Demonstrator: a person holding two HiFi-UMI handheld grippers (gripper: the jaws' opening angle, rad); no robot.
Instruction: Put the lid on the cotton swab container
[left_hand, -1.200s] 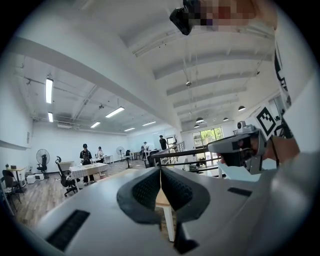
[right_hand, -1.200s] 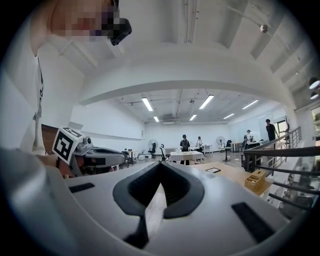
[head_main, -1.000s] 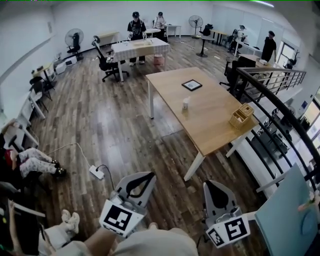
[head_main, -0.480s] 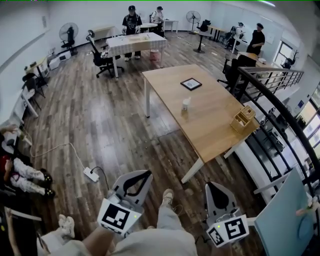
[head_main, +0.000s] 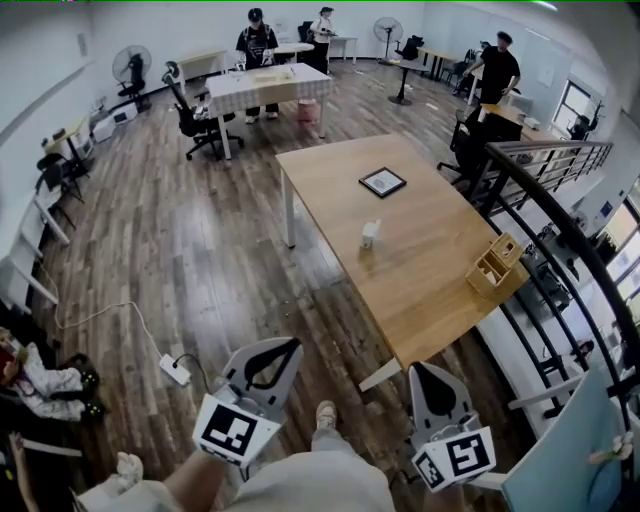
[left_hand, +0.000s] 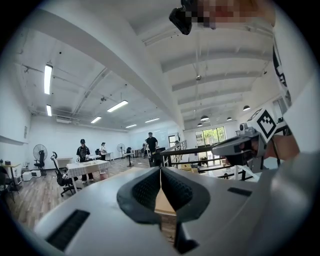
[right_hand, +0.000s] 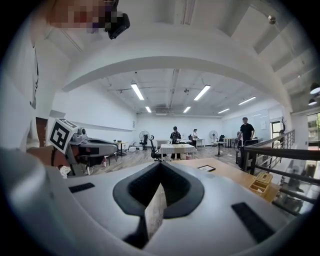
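Long light-wood table (head_main: 430, 300): small white container (head_main: 370, 234) at its middle, flat black square frame (head_main: 382, 182) toward its far end, wooden compartment box (head_main: 492, 266) at its right edge.

Your cotton swab container (head_main: 371, 234) is the small whitish thing standing on the wooden table (head_main: 430, 290) ahead of you. It is upright, roughly in the middle of the tabletop, a little nearer the table's left long edge as the head view shows it. It stands alone on bare wood: the dark framed square (head_main: 382, 181) lies flat farther away from you, well apart from it, and the wooden box (head_main: 493, 265) sits by the right edge, also well apart. At this size you cannot tell the lid from the body, nor whether a lid is on it
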